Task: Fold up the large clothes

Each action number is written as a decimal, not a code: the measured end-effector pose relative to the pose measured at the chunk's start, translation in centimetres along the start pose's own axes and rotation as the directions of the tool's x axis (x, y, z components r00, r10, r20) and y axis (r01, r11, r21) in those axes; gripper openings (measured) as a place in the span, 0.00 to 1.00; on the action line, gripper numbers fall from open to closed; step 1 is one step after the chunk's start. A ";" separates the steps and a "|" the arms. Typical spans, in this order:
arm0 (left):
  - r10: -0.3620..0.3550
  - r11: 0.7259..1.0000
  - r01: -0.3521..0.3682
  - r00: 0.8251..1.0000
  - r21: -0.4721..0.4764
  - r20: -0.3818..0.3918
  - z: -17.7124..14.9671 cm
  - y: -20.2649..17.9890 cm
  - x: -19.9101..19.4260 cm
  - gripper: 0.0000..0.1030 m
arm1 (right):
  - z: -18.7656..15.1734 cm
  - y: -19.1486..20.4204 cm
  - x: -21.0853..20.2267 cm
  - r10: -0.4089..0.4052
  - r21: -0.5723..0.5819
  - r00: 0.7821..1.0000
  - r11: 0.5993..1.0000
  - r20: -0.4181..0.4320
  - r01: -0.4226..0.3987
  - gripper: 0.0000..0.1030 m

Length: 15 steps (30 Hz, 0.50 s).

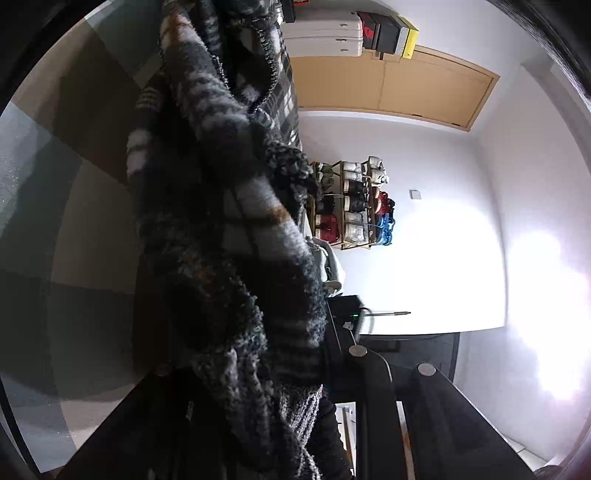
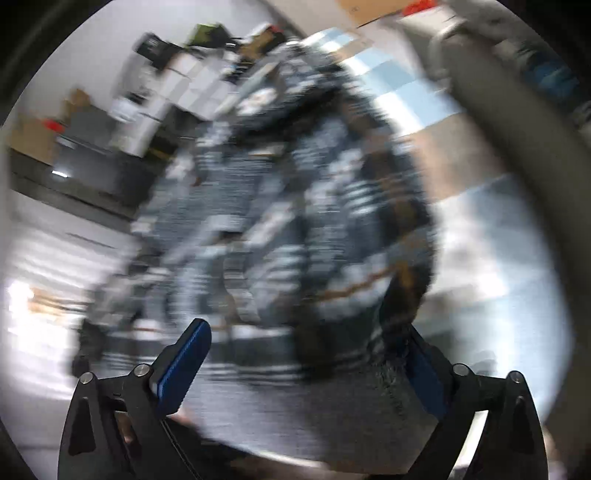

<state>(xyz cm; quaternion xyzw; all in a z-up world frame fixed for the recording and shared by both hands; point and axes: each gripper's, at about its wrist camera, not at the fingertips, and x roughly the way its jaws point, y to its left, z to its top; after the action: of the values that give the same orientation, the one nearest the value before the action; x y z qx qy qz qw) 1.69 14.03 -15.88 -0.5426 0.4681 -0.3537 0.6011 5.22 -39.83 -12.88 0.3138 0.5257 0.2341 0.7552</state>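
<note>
Hanging in thick folds across the middle of the left wrist view, a fuzzy plaid garment (image 1: 221,206) in black, grey and white with thin orange lines drapes from the top edge down to the bottom, where it bunches over the left gripper (image 1: 295,417). The cloth covers the finger on that side, so only the black arm on the right with its two round rivets shows; whether the claw is clamped on the fabric or standing apart cannot be told. The whole view is turned sideways. Behind the garment lies a floor (image 1: 92,192) of grey and tan squares. Against a white wall stands a shoe rack (image 1: 354,205) full of shoes, with a tan door (image 1: 399,88) and stacked boxes (image 1: 388,31) beyond it. A strong glare whitens the right part of the wall.

The right wrist view is badly blurred. The same garment (image 2: 288,206) fills the centre, hanging in front of the right gripper (image 2: 306,365). Its two blue-padded fingers (image 2: 184,365) stand wide apart. A dark hem of the cloth lies against the inner face of the right-hand finger, while the left-hand pad is bare, clear of the fabric. White boxes (image 2: 177,85) smear across the upper left, and a pale checkered floor (image 2: 443,110) shows at the upper right.
</note>
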 end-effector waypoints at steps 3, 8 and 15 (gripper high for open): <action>0.015 1.000 -0.015 1.000 0.000 -0.003 0.4 -0.5 0.6 0.14 | -0.1 0.6 -0.2 0.134 -0.032 0.991 0.991 0.027 -0.133 0.96; 0.043 0.999 -0.043 0.999 0.017 -0.005 0.7 -1.1 0.8 0.14 | -0.3 0.0 1.7 0.079 -0.030 0.994 0.996 -0.070 -0.081 0.92; 0.081 0.997 -0.080 0.997 0.015 -0.008 0.7 -1.4 0.3 0.14 | -1.1 2.9 1.7 -0.393 -0.231 0.919 0.899 -0.044 0.373 0.87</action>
<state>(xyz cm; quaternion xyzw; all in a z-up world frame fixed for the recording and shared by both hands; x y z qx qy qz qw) 2.55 13.78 -14.62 -0.5172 0.4897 -0.3352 0.6168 4.69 -36.35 -12.18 0.1089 0.5816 0.1509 0.7919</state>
